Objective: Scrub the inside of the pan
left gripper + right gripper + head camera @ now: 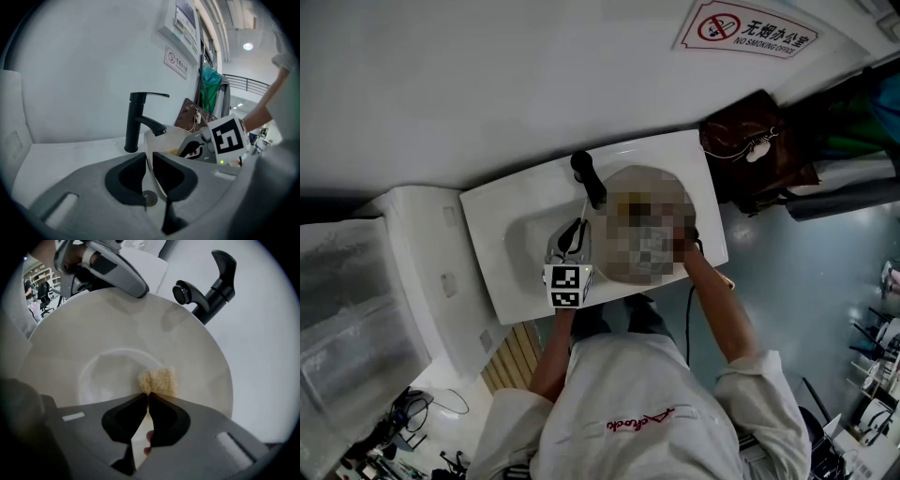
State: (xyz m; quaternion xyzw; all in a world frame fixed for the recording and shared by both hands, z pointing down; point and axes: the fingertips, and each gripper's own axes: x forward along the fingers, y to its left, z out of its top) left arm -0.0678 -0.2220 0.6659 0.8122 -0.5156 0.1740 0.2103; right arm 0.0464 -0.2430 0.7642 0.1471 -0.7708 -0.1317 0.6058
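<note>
A cream pan [117,352] is held tilted over the white sink [511,248], under the black faucet [588,178]. My left gripper [149,161] is shut on the pan's thin edge [151,154]; in the head view it [572,239] reaches in from the front. My right gripper [147,394] is shut on a tan sponge [158,380], which presses on the inside of the pan just right of its flat bottom. In the head view a mosaic patch covers most of the pan and the right gripper.
The faucet [211,284] stands just behind the pan's far rim. A brown bag [755,145] sits right of the sink. A white cabinet [422,272] stands to the left. A no-smoking sign [745,33] hangs on the wall.
</note>
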